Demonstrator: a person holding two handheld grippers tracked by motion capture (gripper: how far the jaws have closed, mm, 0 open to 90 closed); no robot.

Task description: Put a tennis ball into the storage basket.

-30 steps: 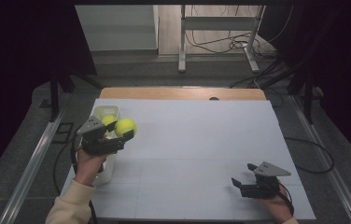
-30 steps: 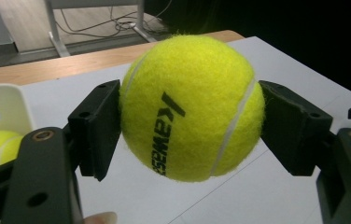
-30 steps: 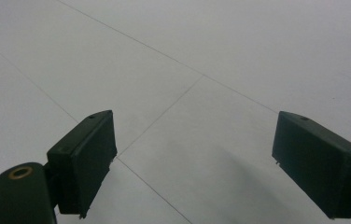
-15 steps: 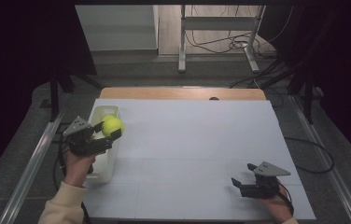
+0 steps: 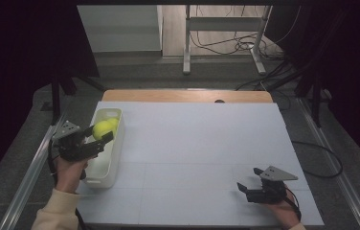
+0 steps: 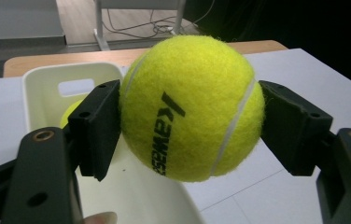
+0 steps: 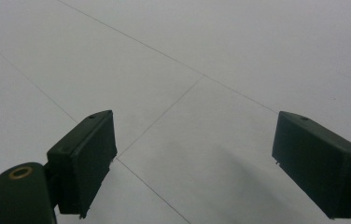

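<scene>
**Holding a tennis ball over the white bin**

Gripping the tennis ball (image 6: 192,107) from both sides, the left gripper (image 5: 102,138) has its 2 black jaws clamped on the ball's flanks. The ball is round, so it has no long axis of its own; its black lettering runs as a slanted line down the face toward the left gripper view's camera, and a white seam curves down either side of that print. In the high view the ball (image 5: 102,129) hangs at the jaw tips above the white bin (image 5: 106,165), over the bin's far half.

A 2nd yellow ball (image 5: 114,122) lies inside the bin at its far end, just beyond the held one; in the left gripper view it peeks out behind the left-hand jaw (image 6: 69,115). The bin is a long tub standing at the left edge of the white table top (image 5: 197,143), its long axis running away from the person, with a handle slot in its far wall. Nothing lies between the held ball and the bin's open inside.

Well apart, near the table's near right corner, the right gripper (image 5: 241,188) rests low over bare table, its jaws wide apart and holding nothing.
</scene>
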